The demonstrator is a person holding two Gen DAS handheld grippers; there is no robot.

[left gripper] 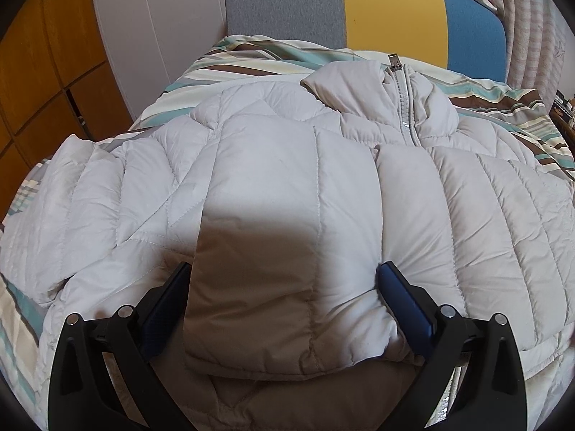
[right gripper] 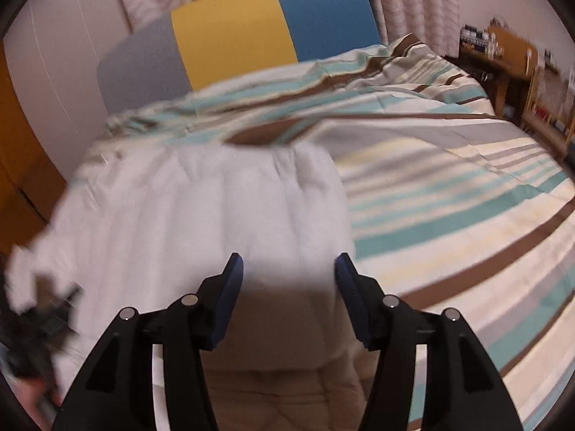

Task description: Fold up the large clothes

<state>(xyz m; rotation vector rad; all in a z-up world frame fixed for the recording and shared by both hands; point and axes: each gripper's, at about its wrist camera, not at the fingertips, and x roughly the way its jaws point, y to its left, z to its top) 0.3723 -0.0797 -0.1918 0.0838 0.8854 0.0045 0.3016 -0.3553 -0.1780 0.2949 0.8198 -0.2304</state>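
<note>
A pale grey quilted puffer jacket (left gripper: 287, 165) lies front up on a striped bedspread (left gripper: 251, 61), its collar and zip (left gripper: 406, 107) toward the headboard. One sleeve (left gripper: 258, 251) is folded across the chest. My left gripper (left gripper: 285, 273) holds that sleeve near the cuff, jaws wide, and the fabric puckers at the right pad (left gripper: 395, 287). In the blurred right wrist view, my right gripper (right gripper: 289, 269) stands open over the jacket's (right gripper: 201, 208) right edge, its pads clear of the cloth. The left gripper shows there as a dark blur (right gripper: 39, 323).
The bedspread (right gripper: 449, 197) stretches out to the right of the jacket. A grey, yellow and blue headboard (right gripper: 230, 36) stands at the far end. An orange wardrobe (left gripper: 43, 72) is on the left, curtains (left gripper: 532, 18) and wooden shelves (right gripper: 532, 82) on the right.
</note>
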